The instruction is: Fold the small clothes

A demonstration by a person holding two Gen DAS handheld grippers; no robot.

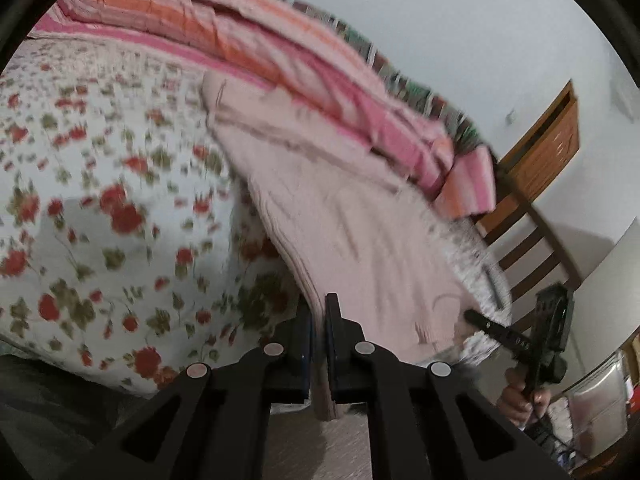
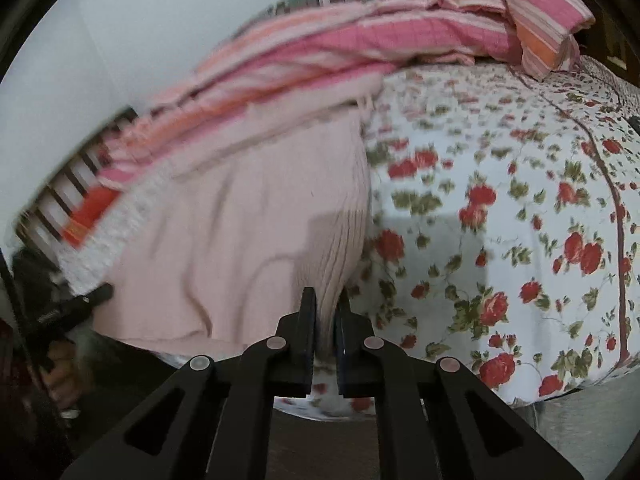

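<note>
Pink knit garment (image 1: 340,208) lies spread on the bed, over the floral bedspread (image 1: 100,200), with its near hem at the bed's front edge and its far end reaching the heap of striped pink and orange quilts (image 1: 280,52) along the bed's back edge. Both claws have hold of that near hem at once. The left claw (image 1: 319,320) is clamped on one ribbed corner of the garment: the cloth runs between its two black fingers (image 1: 334,312) and a short tail of it hangs out below them, past the bed's edge. In the right wrist view the right claw (image 2: 325,308) is likewise pinched tight on the other ribbed corner, a narrow fold of pink knit standing between its fingers (image 2: 308,308), right at the front edge of the bed where the bedspread curves down.

Each claw appears in the other's camera, far out at the side, with the garment's hem stretched between them: the right claw (image 1: 486,326) with the hand (image 1: 520,400) that carries it, and the left claw (image 2: 94,296) with its hand (image 2: 64,368). A white fuzzy cloth (image 1: 472,256) lies just beside the garment's one long side, touching it. A wooden slatted bed end (image 1: 528,236) stands beyond that side. Both views are motion-blurred, so fine stitching is hard to make out.
</note>
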